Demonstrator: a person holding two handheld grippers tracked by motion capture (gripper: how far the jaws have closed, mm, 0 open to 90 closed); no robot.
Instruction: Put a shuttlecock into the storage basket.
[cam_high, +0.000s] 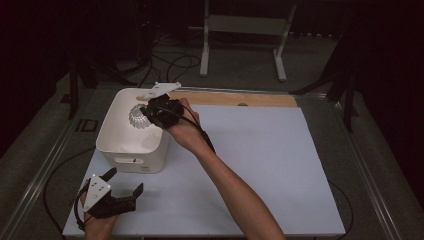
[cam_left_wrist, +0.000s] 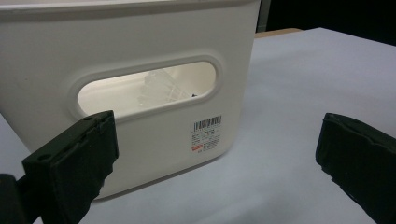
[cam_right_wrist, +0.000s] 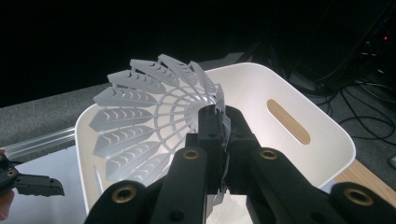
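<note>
A white plastic shuttlecock (cam_high: 138, 118) hangs over the open top of a white bin (cam_high: 111, 134) at the table's left. My right gripper (cam_high: 150, 114) is shut on the shuttlecock's cork end, and the skirt (cam_right_wrist: 144, 126) fans out ahead of my jaws above the bin (cam_right_wrist: 299, 154). My left gripper (cam_high: 125, 181) stands open near the table's front left corner, with nothing between its fingers (cam_left_wrist: 70, 168). It faces the bin's near wall (cam_left_wrist: 140, 42), whose handle slot shows another white shuttlecock (cam_left_wrist: 161, 88) lying inside.
A white sheet (cam_high: 260, 165) covers the table, with a wooden strip (cam_high: 240, 98) along its far edge. A white metal stand (cam_high: 245, 37) and cables (cam_high: 170, 62) lie on the floor beyond. The bin wall carries a barcode label (cam_left_wrist: 206, 133).
</note>
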